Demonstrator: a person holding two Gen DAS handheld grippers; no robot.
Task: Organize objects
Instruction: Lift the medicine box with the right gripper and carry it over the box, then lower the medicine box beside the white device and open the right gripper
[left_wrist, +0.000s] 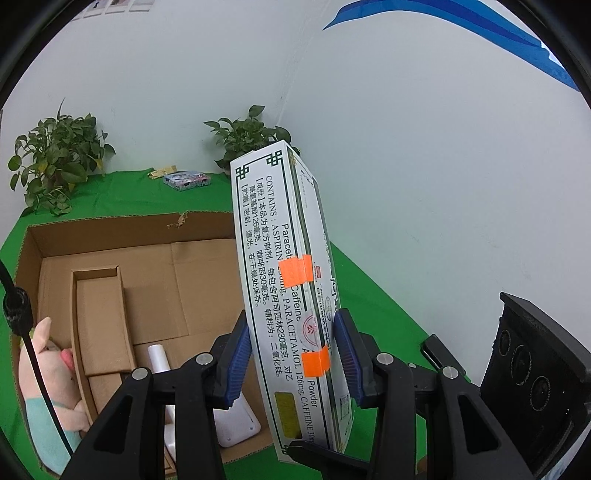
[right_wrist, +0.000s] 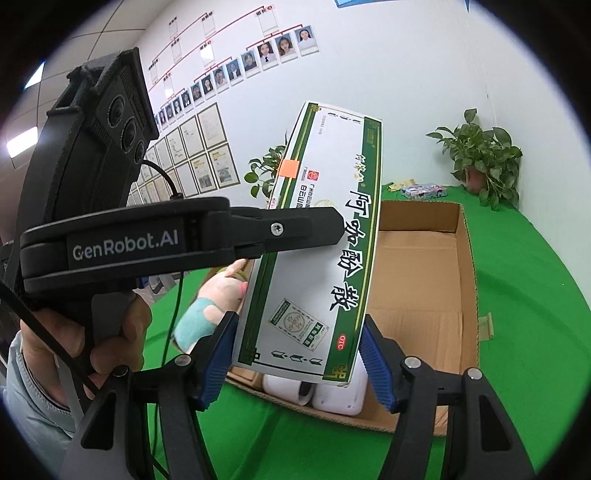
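A long white and green medicine box with orange tape is clamped between the blue pads of my left gripper, held upright above the open cardboard box. In the right wrist view the same medicine box hangs over the cardboard box, with the left gripper's black finger across it. My right gripper is open, its pads either side of the medicine box's lower end without clearly touching it.
Inside the cardboard box lie a white device and a cardboard insert. A pink plush pig leans at its left side. A small colourful pack and potted plants stand at the back of the green table.
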